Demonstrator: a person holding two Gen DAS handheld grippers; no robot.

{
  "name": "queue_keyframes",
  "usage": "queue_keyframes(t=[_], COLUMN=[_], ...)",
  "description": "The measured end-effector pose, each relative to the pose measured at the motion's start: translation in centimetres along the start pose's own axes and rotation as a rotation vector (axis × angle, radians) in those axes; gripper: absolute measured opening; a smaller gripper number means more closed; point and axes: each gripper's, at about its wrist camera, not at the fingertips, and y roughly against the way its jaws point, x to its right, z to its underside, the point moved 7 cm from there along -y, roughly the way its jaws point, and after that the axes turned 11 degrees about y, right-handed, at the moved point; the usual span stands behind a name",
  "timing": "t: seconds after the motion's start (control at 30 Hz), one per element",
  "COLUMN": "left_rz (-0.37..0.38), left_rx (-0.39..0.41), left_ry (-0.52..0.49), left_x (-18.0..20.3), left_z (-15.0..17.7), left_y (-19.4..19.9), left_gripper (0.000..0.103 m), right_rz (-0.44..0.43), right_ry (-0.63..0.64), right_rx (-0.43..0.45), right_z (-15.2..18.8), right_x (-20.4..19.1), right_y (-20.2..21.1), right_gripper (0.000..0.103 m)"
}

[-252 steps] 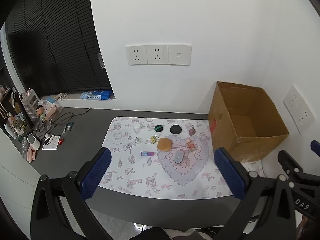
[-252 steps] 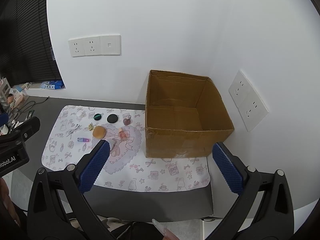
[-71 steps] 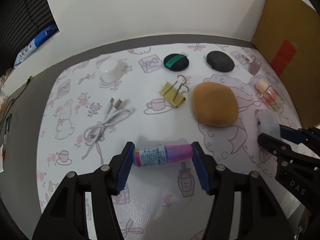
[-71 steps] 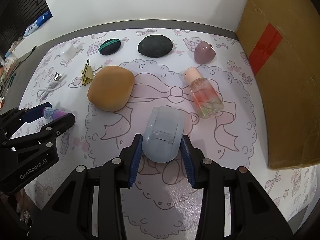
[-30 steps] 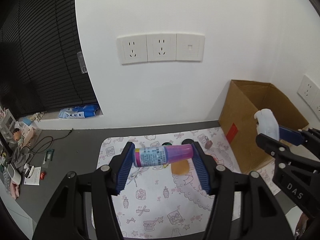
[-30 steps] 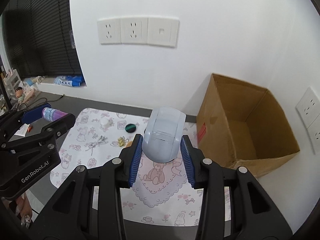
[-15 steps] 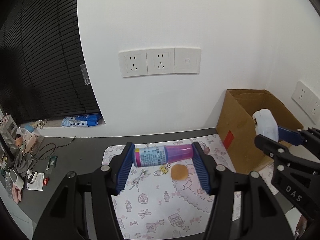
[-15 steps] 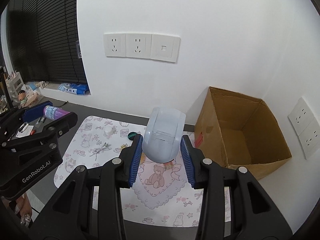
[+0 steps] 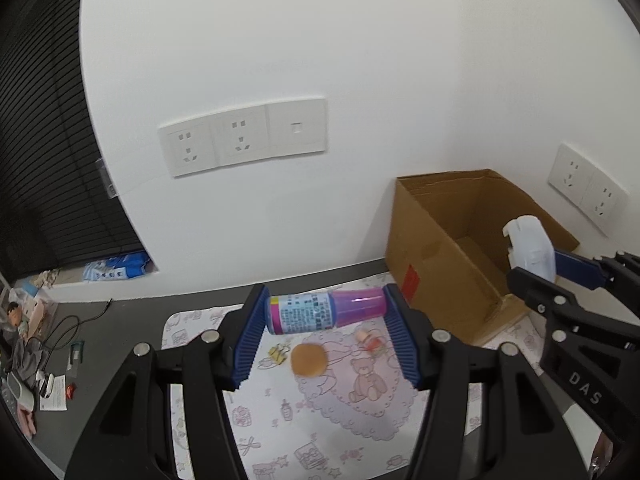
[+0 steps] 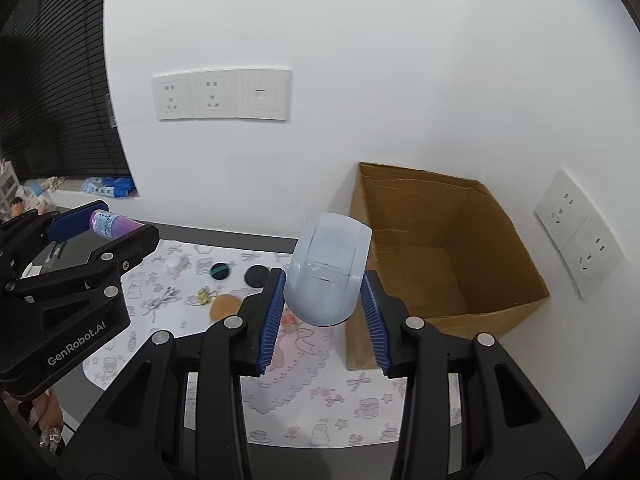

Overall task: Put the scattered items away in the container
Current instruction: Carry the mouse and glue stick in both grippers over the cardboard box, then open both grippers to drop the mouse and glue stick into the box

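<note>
My left gripper (image 9: 326,314) is shut on a small pink and purple bottle (image 9: 325,311) held crosswise, high above the patterned mat (image 9: 280,412). My right gripper (image 10: 323,300) is shut on a pale blue rounded case (image 10: 327,274), raised just left of the open cardboard box (image 10: 444,264). In the left wrist view the blue case (image 9: 530,248) hangs over the box (image 9: 460,248) opening. On the mat lie an orange sponge (image 9: 308,359), a yellow binder clip (image 9: 279,353), a small pink perfume bottle (image 9: 370,340), two black discs (image 10: 256,275), a white cap (image 10: 176,264) and a cable (image 10: 162,300).
The box stands in the right corner against the white wall with sockets (image 9: 244,136). A dark desk (image 9: 100,336) to the left holds cables and small clutter. A person's hand (image 10: 48,436) shows at the lower left of the right wrist view.
Both grippers have risen and shifted right toward the box, each still holding its item. The box now sits closer to the blue case.
</note>
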Motion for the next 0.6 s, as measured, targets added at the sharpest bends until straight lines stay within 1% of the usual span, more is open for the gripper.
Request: queue_keyframes(t=[0.33,0.6], left_rz=[0.081,0.173], left_rx=[-0.031,-0.075], left_ry=[-0.053,-0.121], left_x=[6.9,13.8], left_z=[-1.3,-1.8], left_y=[-3.5,-7.0], left_gripper=[0.057,0.057], right_rz=[0.078,0.138], right_ry=[-0.068,-0.125], right_rx=[-0.028,-0.08], right_z=[1.4,3.3], right_x=[6.8,12.5], right_y=[-1.3,-3.5], right_gripper=[0.04,0.04])
